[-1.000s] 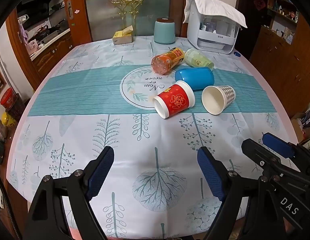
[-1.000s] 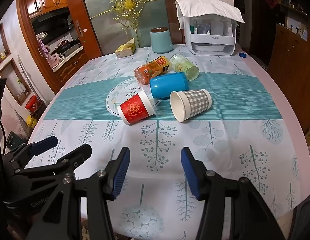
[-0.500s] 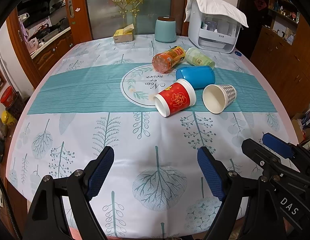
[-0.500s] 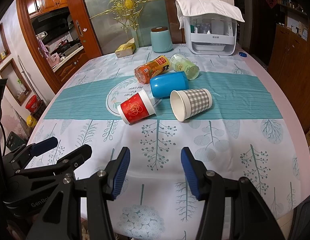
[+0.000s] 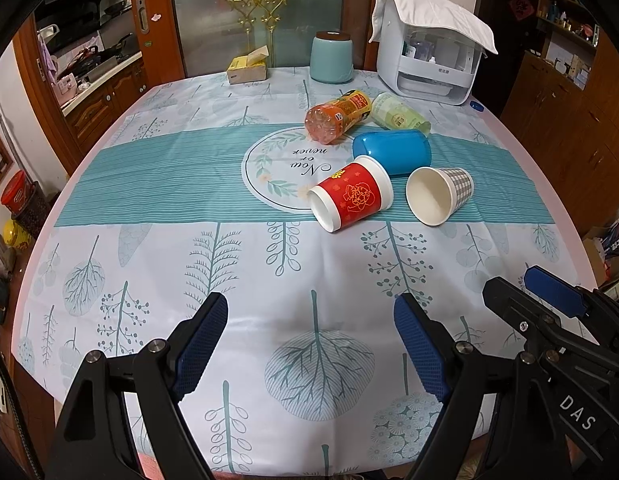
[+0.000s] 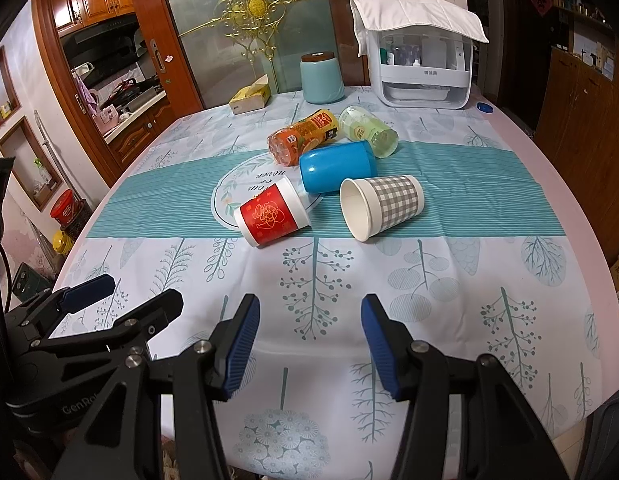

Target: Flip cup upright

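Observation:
Three cups lie on their sides at the table's middle: a red paper cup (image 5: 351, 196) (image 6: 271, 214), a grey checked paper cup (image 5: 439, 194) (image 6: 383, 206) with its mouth toward me, and a blue plastic cup (image 5: 393, 150) (image 6: 337, 166) behind them. My left gripper (image 5: 311, 346) is open and empty over the near table edge. My right gripper (image 6: 307, 338) is open and empty beside it, and shows at the right of the left wrist view (image 5: 549, 304). Both are well short of the cups.
An orange bottle (image 5: 339, 114) and a pale green bottle (image 5: 397, 114) lie behind the cups. A teal canister (image 5: 331, 58), a yellow tissue box (image 5: 247, 68) and a white appliance (image 5: 429, 56) under a cloth stand at the table's far edge. The tablecloth (image 5: 149, 184) covers the table.
Both views have edged slightly forward toward the cups. Neither gripper's opening has changed, and the cups have not moved.

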Action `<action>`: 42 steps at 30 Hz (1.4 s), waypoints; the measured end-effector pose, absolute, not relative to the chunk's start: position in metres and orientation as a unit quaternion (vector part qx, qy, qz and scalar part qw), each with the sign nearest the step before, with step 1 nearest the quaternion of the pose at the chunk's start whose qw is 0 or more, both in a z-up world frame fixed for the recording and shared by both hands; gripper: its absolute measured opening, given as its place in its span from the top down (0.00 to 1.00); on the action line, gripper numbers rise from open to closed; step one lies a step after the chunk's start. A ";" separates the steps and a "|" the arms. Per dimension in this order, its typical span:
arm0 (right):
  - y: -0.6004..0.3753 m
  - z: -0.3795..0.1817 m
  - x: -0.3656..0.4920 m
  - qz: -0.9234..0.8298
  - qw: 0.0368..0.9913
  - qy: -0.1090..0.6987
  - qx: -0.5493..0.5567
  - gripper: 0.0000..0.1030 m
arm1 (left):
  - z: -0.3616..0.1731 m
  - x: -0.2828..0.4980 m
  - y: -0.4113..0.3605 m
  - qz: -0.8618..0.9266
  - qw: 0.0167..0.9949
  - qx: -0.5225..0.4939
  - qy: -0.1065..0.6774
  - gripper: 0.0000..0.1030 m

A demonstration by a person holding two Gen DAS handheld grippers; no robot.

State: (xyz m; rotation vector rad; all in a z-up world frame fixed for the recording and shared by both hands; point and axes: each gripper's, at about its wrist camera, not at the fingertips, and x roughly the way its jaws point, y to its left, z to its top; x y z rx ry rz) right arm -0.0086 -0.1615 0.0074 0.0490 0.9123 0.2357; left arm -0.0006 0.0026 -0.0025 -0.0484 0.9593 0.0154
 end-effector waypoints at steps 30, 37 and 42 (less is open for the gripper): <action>-0.162 0.008 -0.007 0.114 0.891 0.439 0.025 0.48 | -0.002 0.000 0.003 0.007 0.887 -0.023 0.462 0.18; -0.164 0.008 -0.003 0.113 0.891 0.439 0.025 0.48 | -0.003 0.000 0.002 0.006 0.887 -0.022 0.461 0.18; -0.163 0.005 -0.002 0.111 0.890 0.442 0.025 0.48 | -0.002 0.004 0.005 0.002 0.889 -0.018 0.457 0.18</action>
